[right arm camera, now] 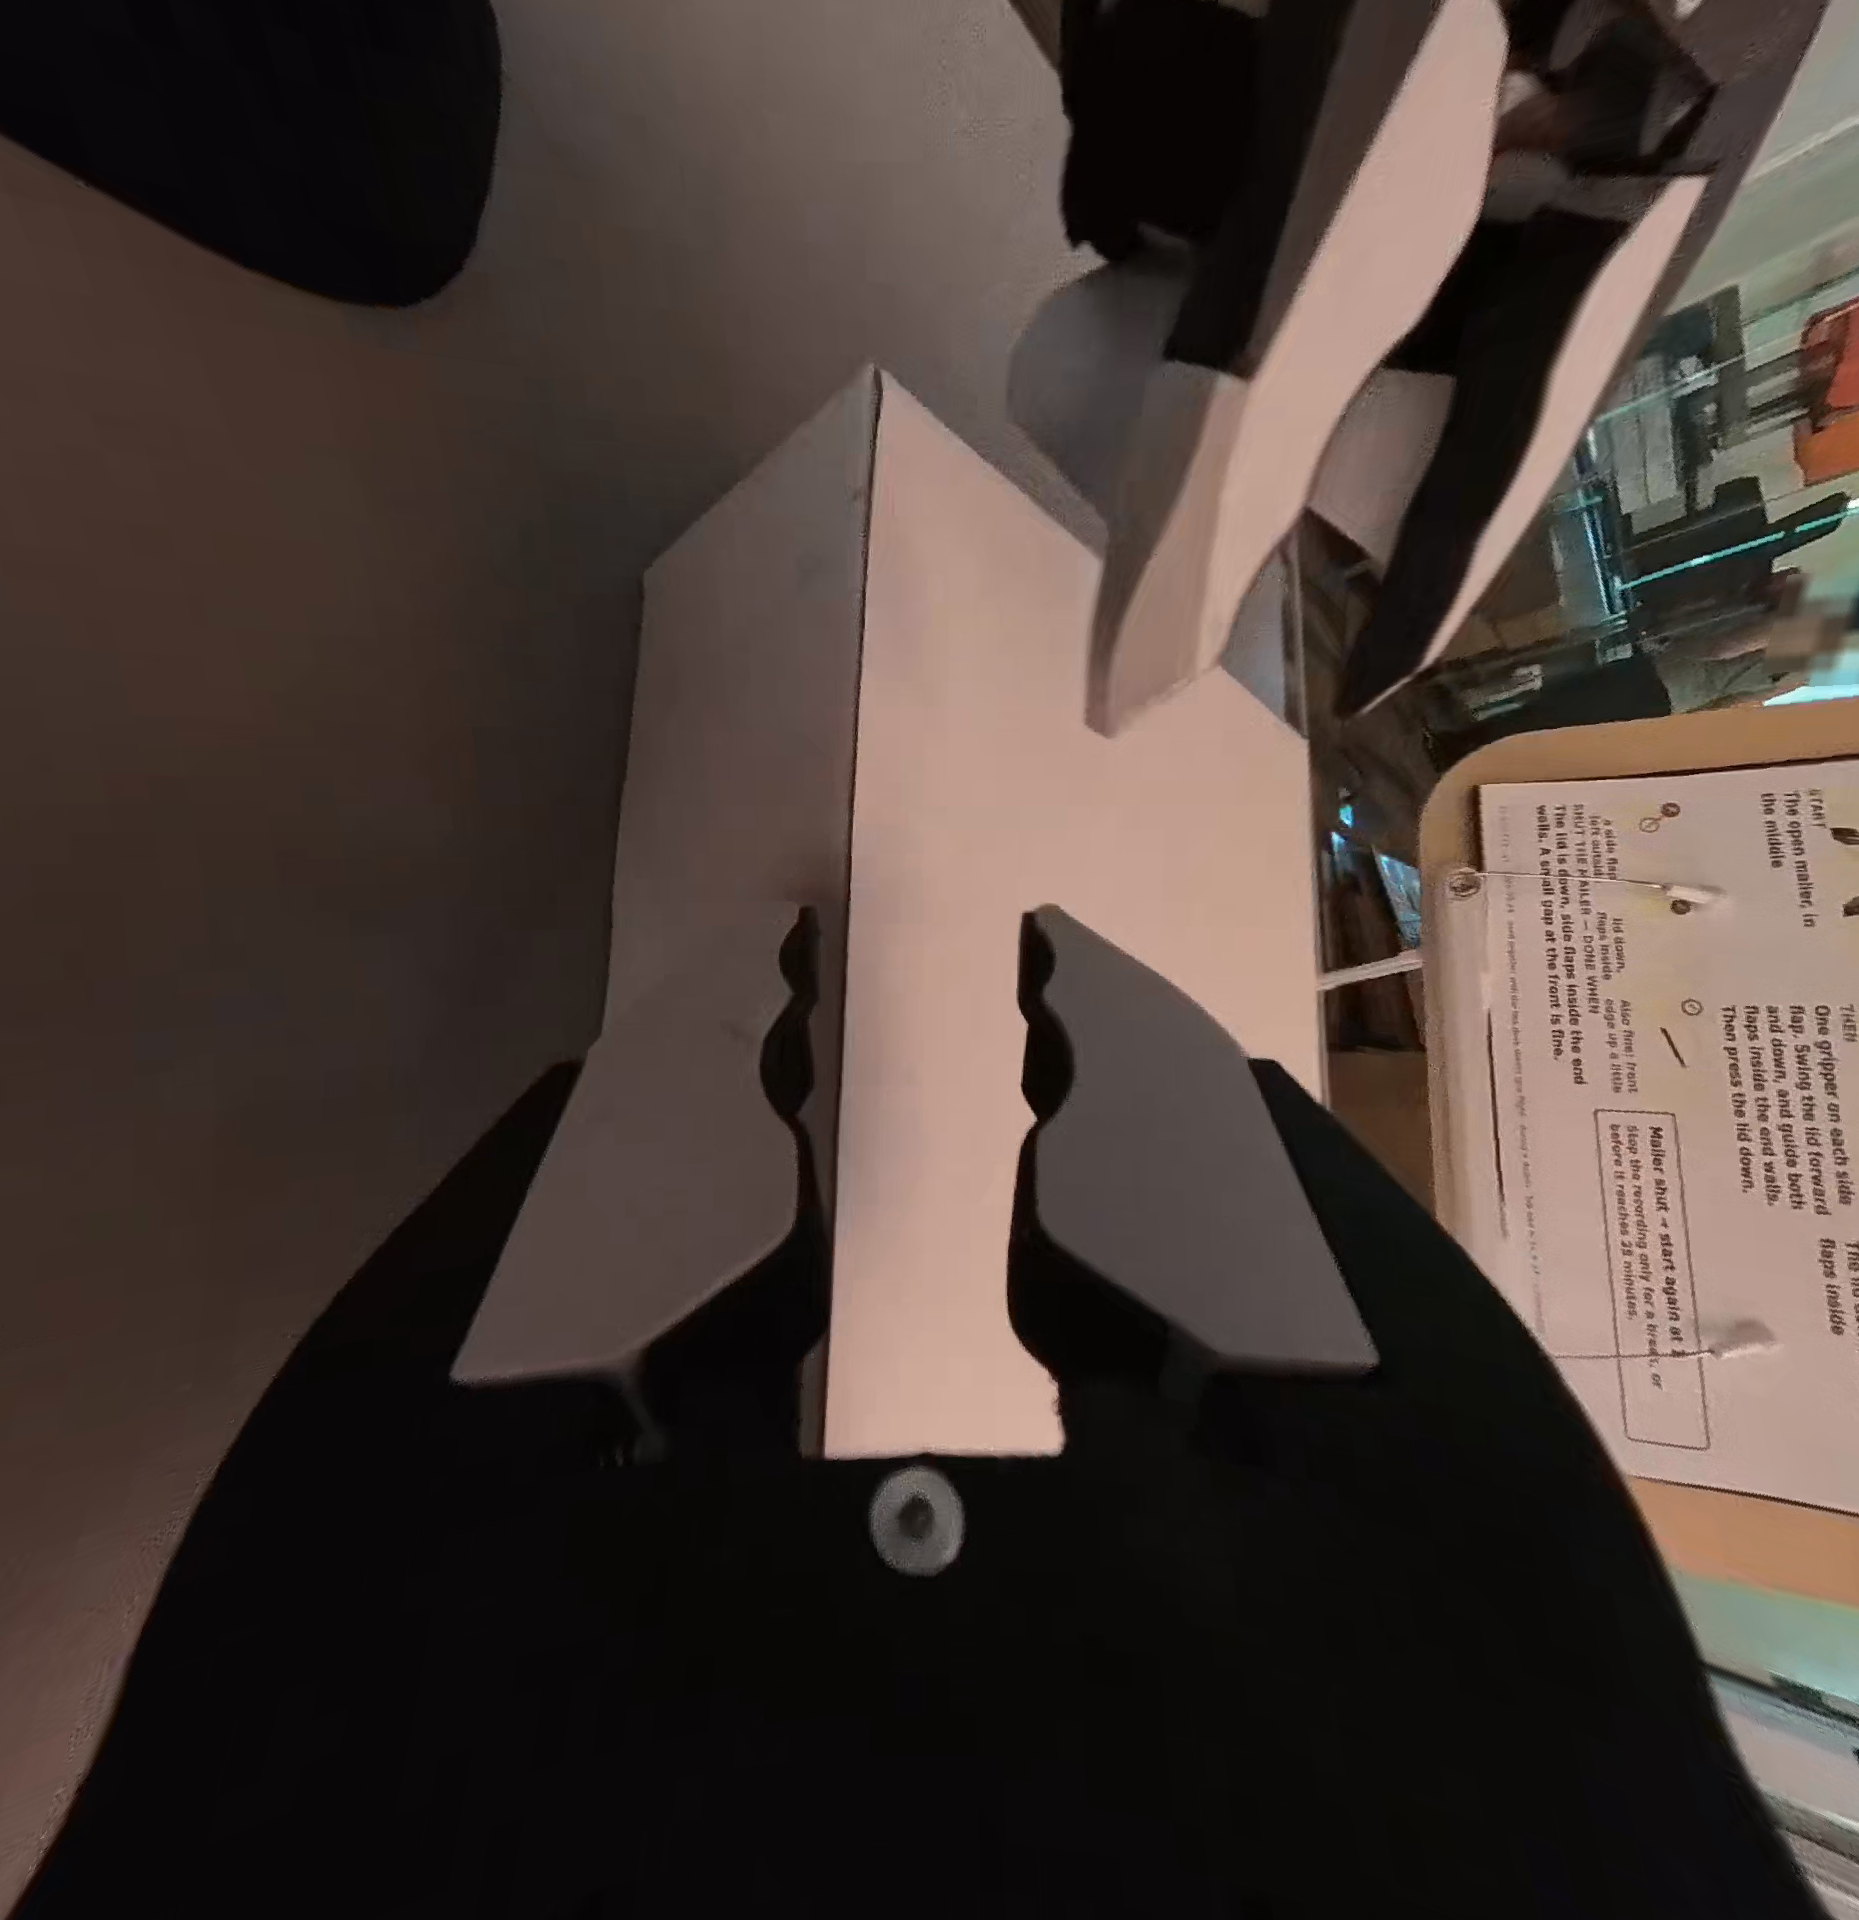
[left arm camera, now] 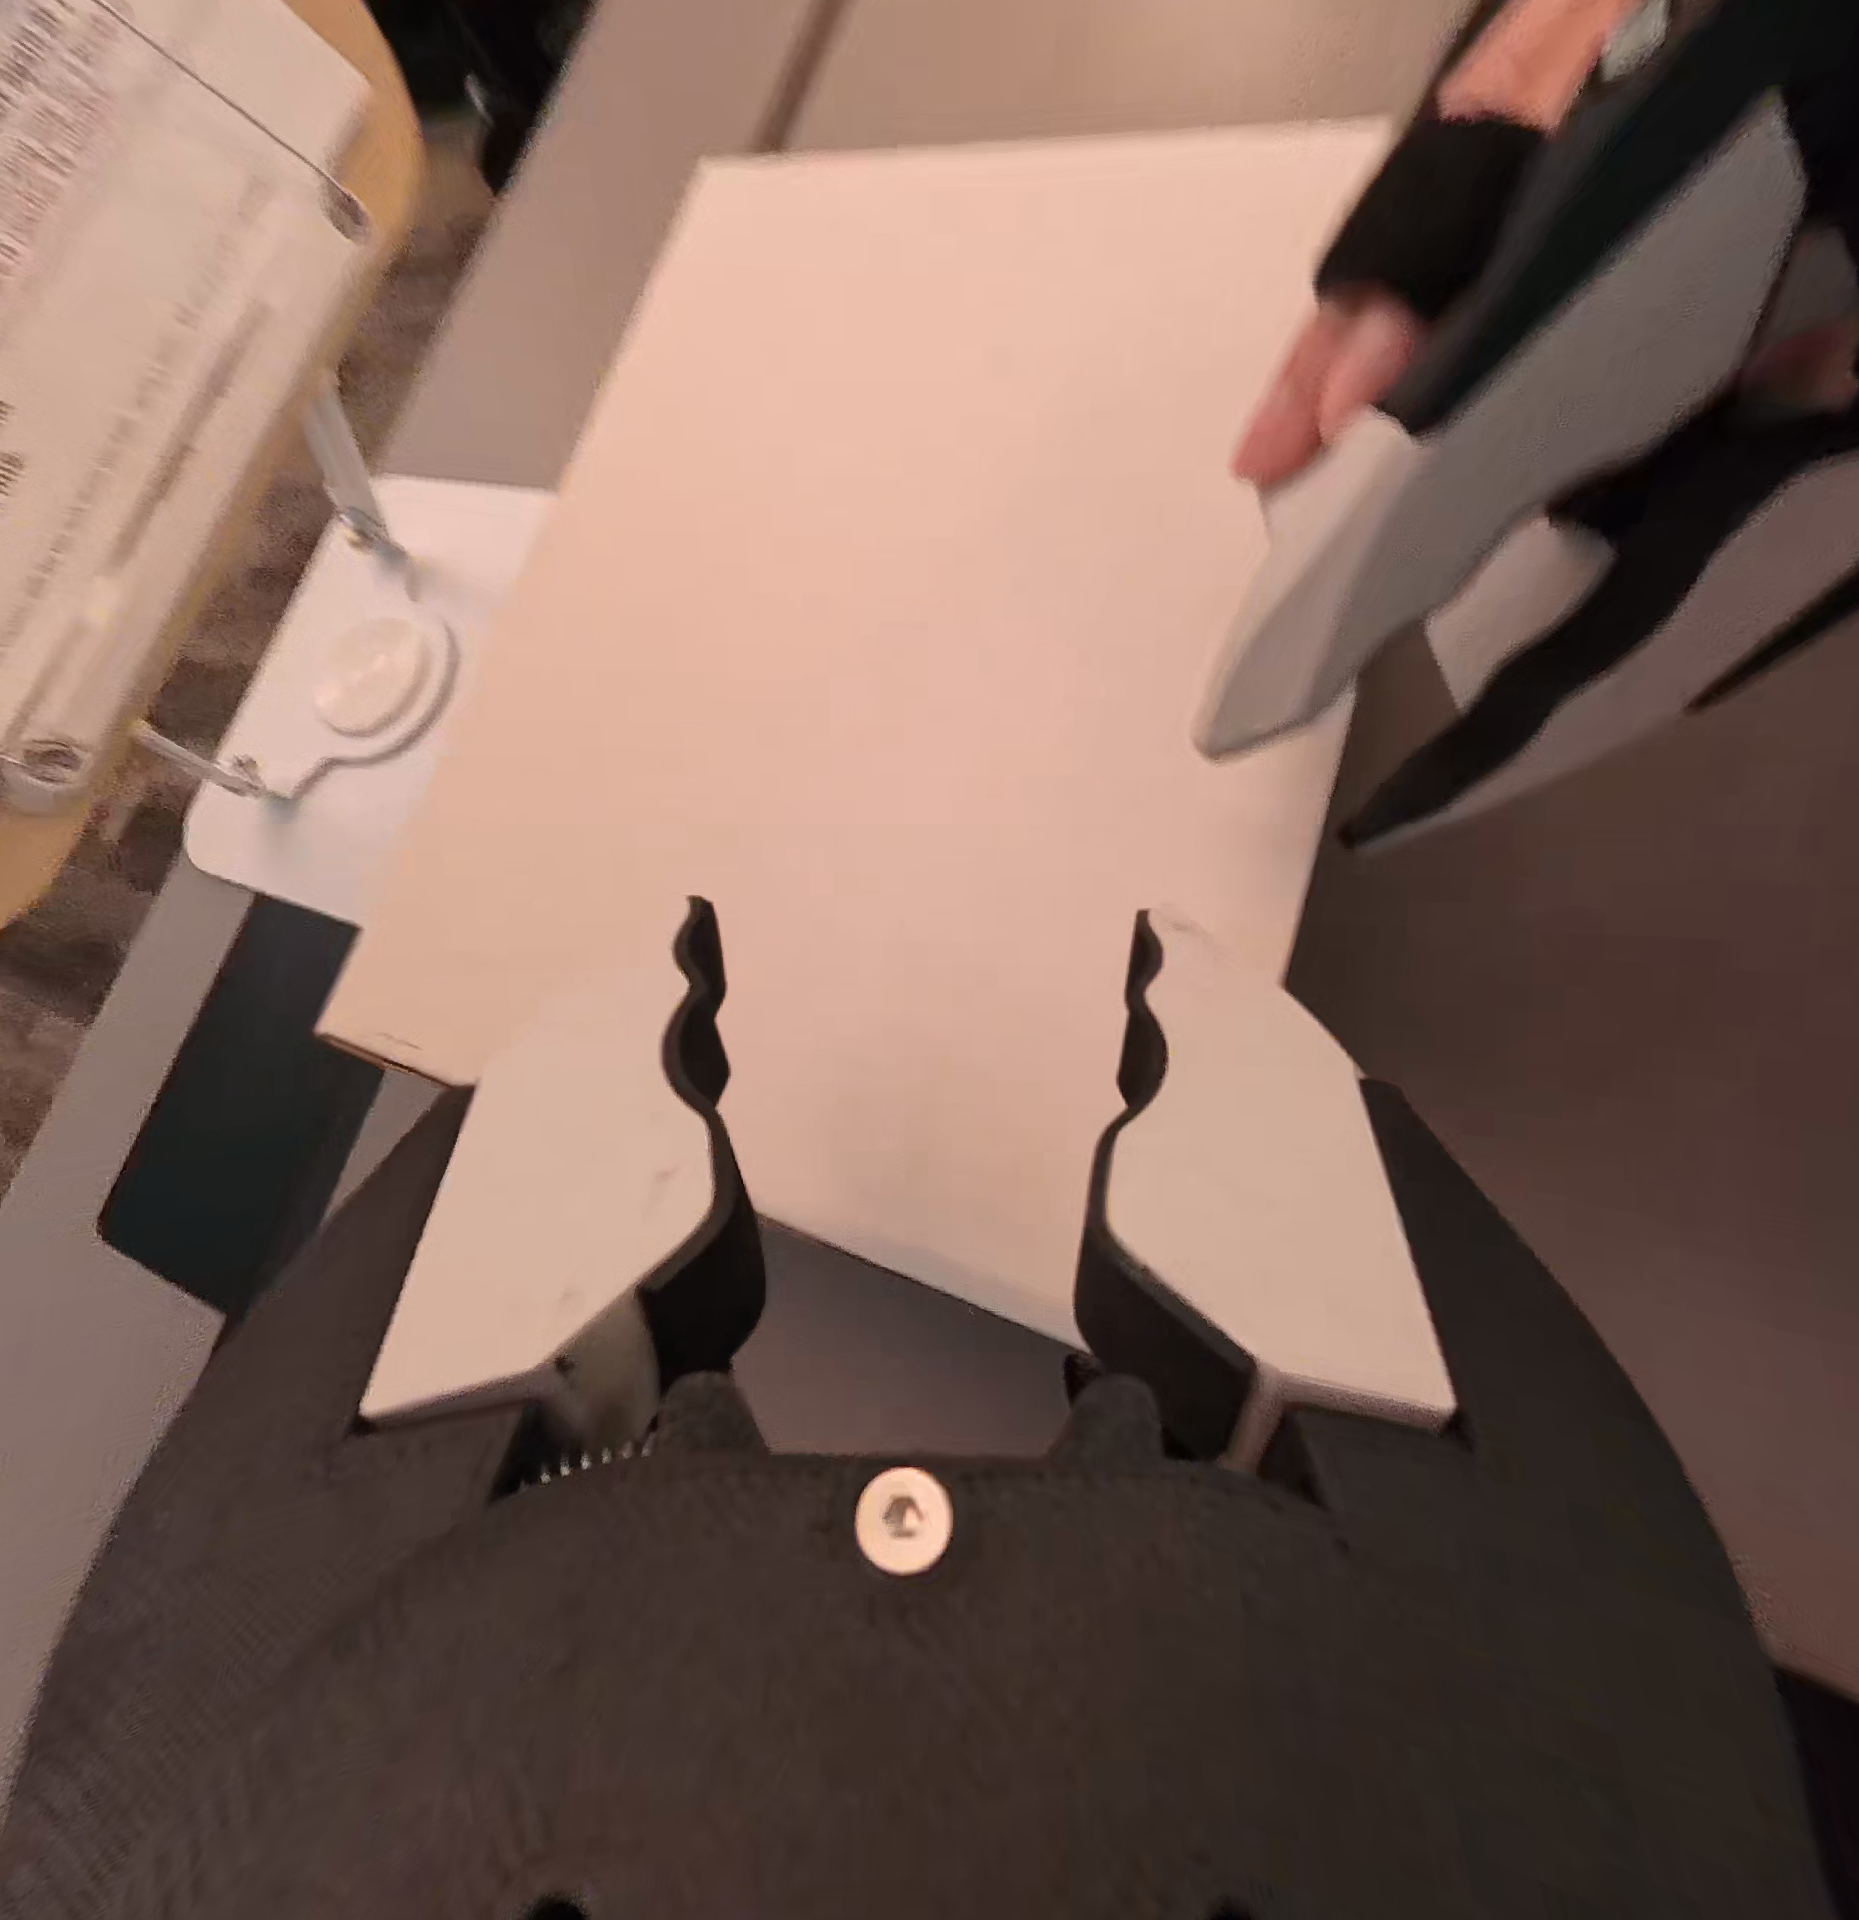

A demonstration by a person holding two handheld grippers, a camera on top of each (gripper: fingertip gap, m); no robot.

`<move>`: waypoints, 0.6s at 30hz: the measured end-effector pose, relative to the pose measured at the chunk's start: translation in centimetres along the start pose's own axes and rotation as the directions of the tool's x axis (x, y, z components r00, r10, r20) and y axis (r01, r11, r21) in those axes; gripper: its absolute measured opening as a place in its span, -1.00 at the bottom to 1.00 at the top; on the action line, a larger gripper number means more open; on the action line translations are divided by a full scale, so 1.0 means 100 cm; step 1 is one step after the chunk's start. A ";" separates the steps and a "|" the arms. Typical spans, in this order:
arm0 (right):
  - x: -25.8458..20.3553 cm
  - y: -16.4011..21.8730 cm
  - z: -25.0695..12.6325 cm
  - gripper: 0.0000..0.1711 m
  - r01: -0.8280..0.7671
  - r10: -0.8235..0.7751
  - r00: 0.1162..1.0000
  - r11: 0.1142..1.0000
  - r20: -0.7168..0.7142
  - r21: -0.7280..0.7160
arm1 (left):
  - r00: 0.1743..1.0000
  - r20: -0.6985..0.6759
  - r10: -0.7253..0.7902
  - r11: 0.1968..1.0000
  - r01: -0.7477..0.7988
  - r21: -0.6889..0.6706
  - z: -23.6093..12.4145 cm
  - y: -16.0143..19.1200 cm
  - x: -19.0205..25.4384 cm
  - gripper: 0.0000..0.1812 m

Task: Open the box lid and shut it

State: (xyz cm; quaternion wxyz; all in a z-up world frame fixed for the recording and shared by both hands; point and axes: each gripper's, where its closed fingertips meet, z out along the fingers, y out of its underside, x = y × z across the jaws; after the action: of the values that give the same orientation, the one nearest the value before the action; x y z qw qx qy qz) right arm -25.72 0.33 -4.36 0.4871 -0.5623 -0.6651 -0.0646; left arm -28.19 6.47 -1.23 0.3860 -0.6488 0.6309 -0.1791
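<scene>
A white cardboard box [left arm camera: 883,582] lies on the grey table with its lid down flat. My left gripper [left arm camera: 920,909] is open and empty, its fingers hovering over the near end of the lid. In the right wrist view the box [right arm camera: 1008,831] shows a lit top and a shaded side wall. My right gripper [right arm camera: 920,920] is open and astride the box's long top edge, one finger by the side wall, the other over the lid, not pinching. The right gripper [left arm camera: 1309,613], held by a gloved hand, is over the box's far right edge. The left gripper [right arm camera: 1195,582] shows above the lid.
A printed instruction sheet on a wooden board [left arm camera: 125,364] stands left of the box and also shows in the right wrist view [right arm camera: 1652,1091]. A white stand base [left arm camera: 353,686] lies beside the box. A dark mat [left arm camera: 239,1091] lies under its near left corner. Grey table [right arm camera: 281,727] surrounds it.
</scene>
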 end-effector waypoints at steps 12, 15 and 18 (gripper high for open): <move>-0.006 0.002 0.000 -0.79 -0.010 0.012 1.000 0.997 0.019 -0.074 | 0.980 0.020 -0.197 0.966 0.190 0.173 0.028 0.010 -0.050 -0.44; -0.005 0.001 0.000 -0.79 -0.040 0.041 0.999 0.996 0.016 -0.082 | 0.981 0.001 -0.196 0.973 0.194 0.125 0.033 0.016 -0.047 -0.49; -0.004 0.002 0.000 -0.79 -0.052 0.054 0.998 0.994 0.013 -0.091 | 0.982 -0.015 -0.186 0.976 0.187 0.114 0.035 0.016 -0.043 -0.56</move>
State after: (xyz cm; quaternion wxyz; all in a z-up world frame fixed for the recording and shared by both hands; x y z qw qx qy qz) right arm -25.61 0.08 -4.73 0.4575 -0.6018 -0.6500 -0.0773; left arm -27.37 11.68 -3.49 0.4026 -0.6814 0.5569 -0.2519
